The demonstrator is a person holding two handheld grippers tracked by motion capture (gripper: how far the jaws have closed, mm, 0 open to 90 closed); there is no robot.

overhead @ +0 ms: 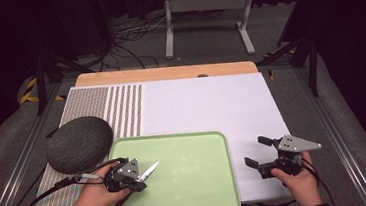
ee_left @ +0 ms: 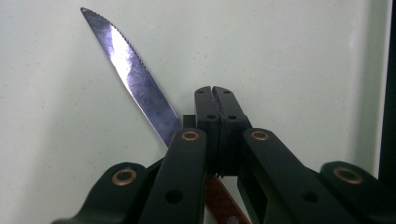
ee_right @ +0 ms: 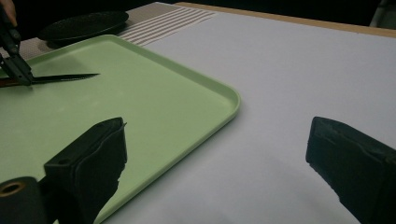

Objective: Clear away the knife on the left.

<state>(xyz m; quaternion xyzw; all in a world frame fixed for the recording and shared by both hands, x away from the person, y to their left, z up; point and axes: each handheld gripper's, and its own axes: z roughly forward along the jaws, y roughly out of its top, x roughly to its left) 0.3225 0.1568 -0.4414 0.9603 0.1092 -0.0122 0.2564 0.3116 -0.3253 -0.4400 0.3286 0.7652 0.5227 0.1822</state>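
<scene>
The left gripper [ee_left: 215, 100] has its fingers clamped on a knife [ee_left: 130, 74] over the green tray [overhead: 198, 182]; its own view reveals the serrated edge, the handle mostly hidden. The right gripper [overhead: 261, 152] hovers wide open, empty, above the desk [overhead: 211, 100].

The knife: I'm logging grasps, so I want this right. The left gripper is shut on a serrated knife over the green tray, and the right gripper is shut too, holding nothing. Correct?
Not quite. The right gripper is open: the right gripper view shows its jaws wide apart with nothing between them. The rest stands: the left gripper is shut on the serrated knife over the green tray.
</scene>
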